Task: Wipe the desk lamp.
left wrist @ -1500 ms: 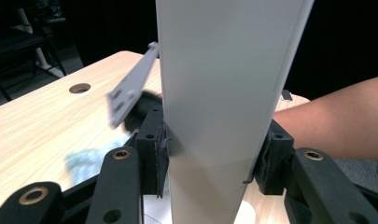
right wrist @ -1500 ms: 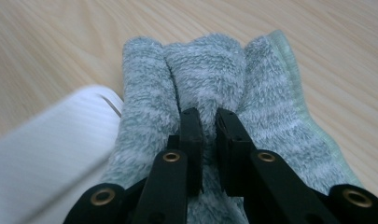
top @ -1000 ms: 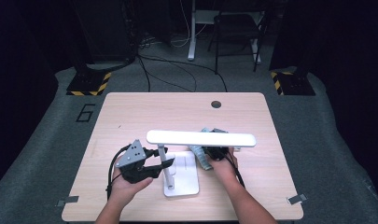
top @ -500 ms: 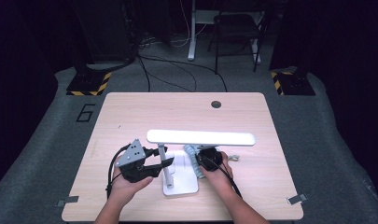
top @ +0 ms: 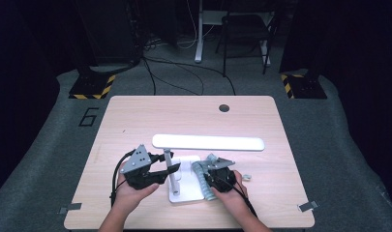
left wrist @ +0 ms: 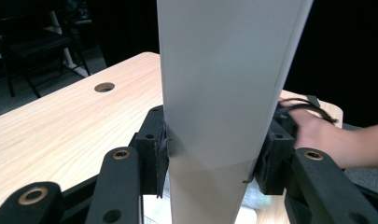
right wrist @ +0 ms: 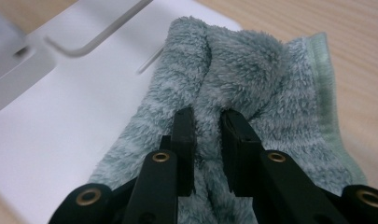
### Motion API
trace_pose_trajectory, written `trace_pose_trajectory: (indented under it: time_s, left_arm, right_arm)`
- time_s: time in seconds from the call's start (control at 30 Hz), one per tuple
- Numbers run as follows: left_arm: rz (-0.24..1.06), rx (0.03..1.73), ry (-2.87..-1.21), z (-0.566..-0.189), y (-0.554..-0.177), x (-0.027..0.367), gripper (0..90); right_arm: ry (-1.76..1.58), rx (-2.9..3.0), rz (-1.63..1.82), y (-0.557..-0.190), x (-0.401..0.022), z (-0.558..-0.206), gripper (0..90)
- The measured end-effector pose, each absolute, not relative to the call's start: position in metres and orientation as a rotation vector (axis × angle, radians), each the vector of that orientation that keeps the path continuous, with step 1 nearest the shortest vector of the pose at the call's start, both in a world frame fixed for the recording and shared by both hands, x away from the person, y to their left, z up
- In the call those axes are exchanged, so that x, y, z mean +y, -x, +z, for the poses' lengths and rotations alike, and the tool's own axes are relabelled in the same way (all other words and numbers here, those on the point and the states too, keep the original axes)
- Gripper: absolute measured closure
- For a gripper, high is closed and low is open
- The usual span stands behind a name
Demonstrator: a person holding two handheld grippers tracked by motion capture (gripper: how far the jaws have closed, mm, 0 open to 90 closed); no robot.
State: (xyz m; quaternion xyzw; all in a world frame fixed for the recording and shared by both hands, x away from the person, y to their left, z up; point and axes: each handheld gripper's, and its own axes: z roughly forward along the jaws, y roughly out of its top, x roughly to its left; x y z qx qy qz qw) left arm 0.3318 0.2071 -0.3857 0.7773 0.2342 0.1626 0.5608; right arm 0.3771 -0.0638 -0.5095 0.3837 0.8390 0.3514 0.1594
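A white desk lamp stands at the table's near middle, with a long head (top: 208, 142) over a flat base (top: 184, 193). My left gripper (top: 173, 169) is shut on the lamp's upright post (left wrist: 219, 93), one pad pressed on each side. A fluffy grey-green cloth (top: 202, 178) lies on the base's right edge. My right gripper (top: 208, 180) is shut on a fold of that cloth (right wrist: 252, 79). Its jaws have just been closing with the fold between them, and the cloth rests against the white base (right wrist: 60, 116).
A round cable hole (top: 224, 108) sits near the table's far edge. A small pale scrap (top: 247, 177) lies right of my right hand. Tape tabs (top: 307, 207) mark the near corners. Beyond the table, a chair and cables stand on dark floor.
My right gripper has slid the cloth leftward and toward the near edge, onto the lamp base. The left gripper has kept still on the post.
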Motion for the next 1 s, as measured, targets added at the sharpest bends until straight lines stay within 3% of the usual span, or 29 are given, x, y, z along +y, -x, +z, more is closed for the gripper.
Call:
trace_pose_trajectory:
  time_s: [0.2, 0.4, 1.0]
  left_arm:
    - [0.381, 0.554, -1.836, -0.386, -0.332, 0.208, 54.4]
    - [0.380, 0.554, -1.836, -0.386, -0.332, 0.207, 54.4]
    - [0.336, 0.549, -1.820, -0.387, -0.334, 0.208, 53.7]
  right_arm:
    - [-1.039, 2.452, 1.044, -0.340, -0.075, -0.510, 75.7]
    - [-1.011, 2.442, 1.061, -0.331, -0.079, -0.513, 75.7]
    - [-1.165, 2.325, 1.012, -0.416, -0.056, -0.513, 74.0]
